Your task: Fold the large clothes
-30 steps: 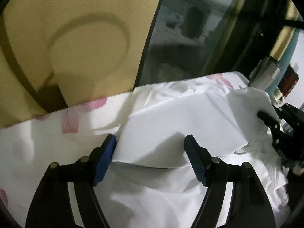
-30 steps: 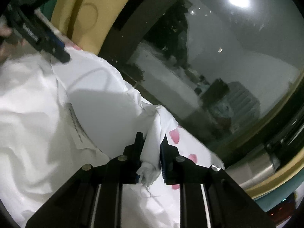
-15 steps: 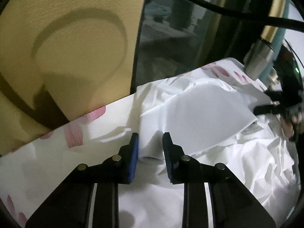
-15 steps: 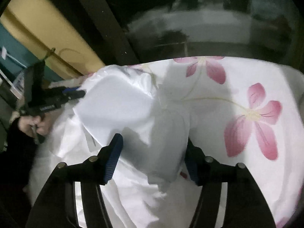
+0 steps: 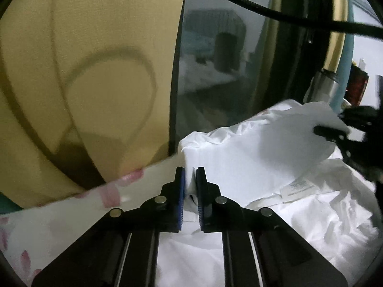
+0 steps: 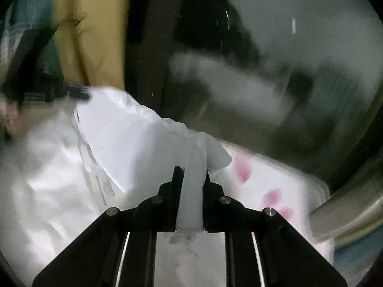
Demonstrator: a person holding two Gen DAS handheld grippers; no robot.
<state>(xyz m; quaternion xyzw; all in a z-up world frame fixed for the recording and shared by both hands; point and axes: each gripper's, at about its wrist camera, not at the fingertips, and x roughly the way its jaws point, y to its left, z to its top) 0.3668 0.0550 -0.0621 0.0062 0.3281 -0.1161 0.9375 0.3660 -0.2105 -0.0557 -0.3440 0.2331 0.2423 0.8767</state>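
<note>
Both tools had closed since half a second earlier: the left tool (image 5: 190, 179) went from nearly shut to pinched tight on the white garment (image 5: 258, 153), and the right tool (image 6: 191, 186), then spread wide, now clamped a bunched fold of the same cloth. Garment lay on a bed sheet (image 5: 71, 217) with pink flowers, a flat panel of it raised and stretched between the two tools. Left tool gripped the near-left corner of that panel; fabric showed between its blue pads (image 5: 181, 191). In the left wrist view the right tool (image 5: 335, 132) held the far-right corner. A care label (image 5: 296, 190) sat on the garment just right of the left tool. Right wrist view was motion-blurred; the left tool (image 6: 76, 94) at the panel's far-left corner was hard to make out. Label print was unreadable. Behind the bed: yellow curtain (image 5: 83, 59), dark glass (image 5: 215, 71).
</note>
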